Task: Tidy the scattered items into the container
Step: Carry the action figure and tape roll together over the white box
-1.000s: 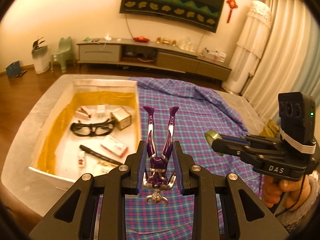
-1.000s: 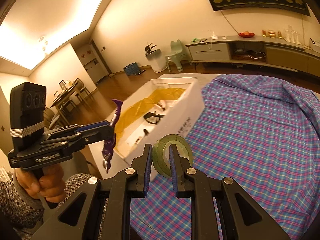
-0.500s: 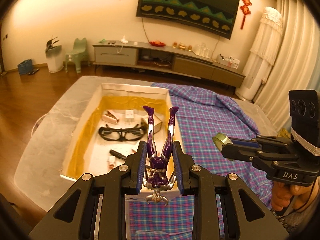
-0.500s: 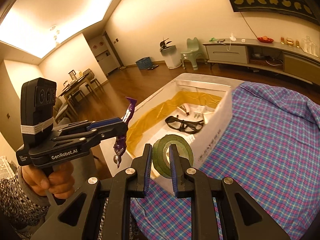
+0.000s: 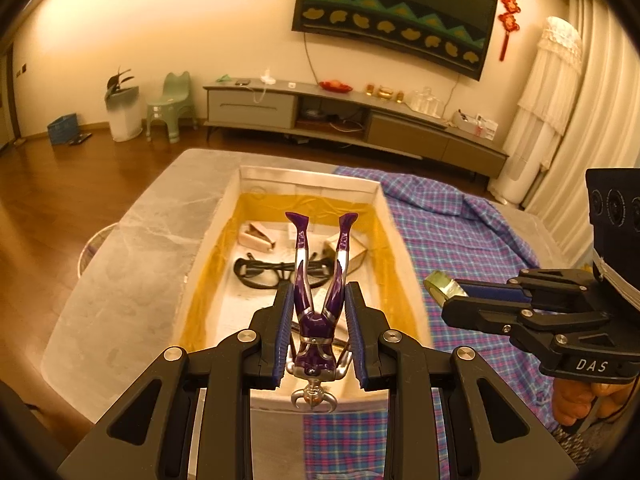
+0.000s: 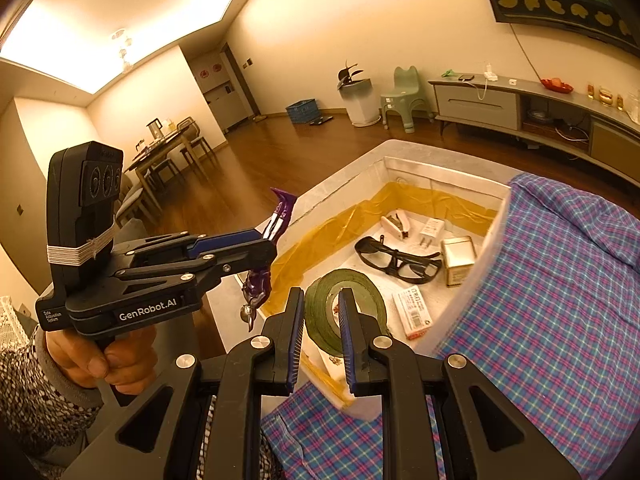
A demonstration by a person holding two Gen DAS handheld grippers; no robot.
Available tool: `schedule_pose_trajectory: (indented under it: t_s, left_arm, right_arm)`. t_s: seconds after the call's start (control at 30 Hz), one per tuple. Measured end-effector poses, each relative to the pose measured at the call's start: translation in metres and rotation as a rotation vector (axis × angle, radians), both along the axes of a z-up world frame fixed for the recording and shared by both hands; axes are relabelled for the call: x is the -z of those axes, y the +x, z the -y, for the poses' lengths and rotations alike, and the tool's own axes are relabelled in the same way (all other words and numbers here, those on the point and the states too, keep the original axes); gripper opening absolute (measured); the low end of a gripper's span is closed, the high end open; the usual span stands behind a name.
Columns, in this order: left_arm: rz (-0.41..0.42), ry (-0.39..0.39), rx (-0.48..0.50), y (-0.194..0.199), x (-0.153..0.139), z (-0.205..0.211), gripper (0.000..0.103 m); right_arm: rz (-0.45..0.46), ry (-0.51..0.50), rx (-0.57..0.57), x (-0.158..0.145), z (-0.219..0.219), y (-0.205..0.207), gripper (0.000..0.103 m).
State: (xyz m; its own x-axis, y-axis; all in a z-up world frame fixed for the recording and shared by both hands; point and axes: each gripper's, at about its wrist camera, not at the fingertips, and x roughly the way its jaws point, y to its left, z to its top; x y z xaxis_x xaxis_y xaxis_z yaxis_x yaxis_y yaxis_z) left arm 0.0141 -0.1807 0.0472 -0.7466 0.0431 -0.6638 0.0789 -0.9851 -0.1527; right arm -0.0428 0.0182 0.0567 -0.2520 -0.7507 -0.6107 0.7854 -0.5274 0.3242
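While both tools hang over the near end of the white foam box lined with yellow film point(image 5: 404, 264), the left gripper point(image 5: 318, 312) clamps a purple-and-silver toy figure point(image 5: 316, 320) head-down, and the right gripper point(image 6: 320, 320) pinches a dark green tape roll point(image 6: 348, 312); black-framed glasses point(image 6: 396, 264) lie inside the box.

A living room in warm light: cream walls point(image 5: 168, 20), a dark wood floor point(image 5: 60, 184) and a long low cabinet point(image 5: 344, 120) under a wall-hung screen point(image 5: 392, 20) flanked by red knot ornaments point(image 5: 508, 12). A green child's chair point(image 5: 172, 106) and a white bin point(image 5: 125, 114) stand at the wall, a blue basket point(image 5: 62, 128) beside them. Pale curtains point(image 5: 584, 92) hang at the right. A dining table point(image 6: 168, 152) with chairs sits under a glowing ceiling recess point(image 6: 80, 32).
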Motion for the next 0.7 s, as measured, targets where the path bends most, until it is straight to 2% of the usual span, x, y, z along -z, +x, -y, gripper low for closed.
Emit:
schedule_pose_trajectory:
  t_s: [0.4,0.7]
  left_arm:
    - [0.044,-0.010,-0.010,-0.022,0.011,0.027,0.027]
    - [0.119,-0.024,0.026,-0.046,0.029,0.036,0.027]
  right_arm:
    - [0.057,0.022,-0.030,0.012,0.039,-0.024,0.019]
    - [0.167,0.013,-0.024,0.027,0.059,-0.054,0.019]
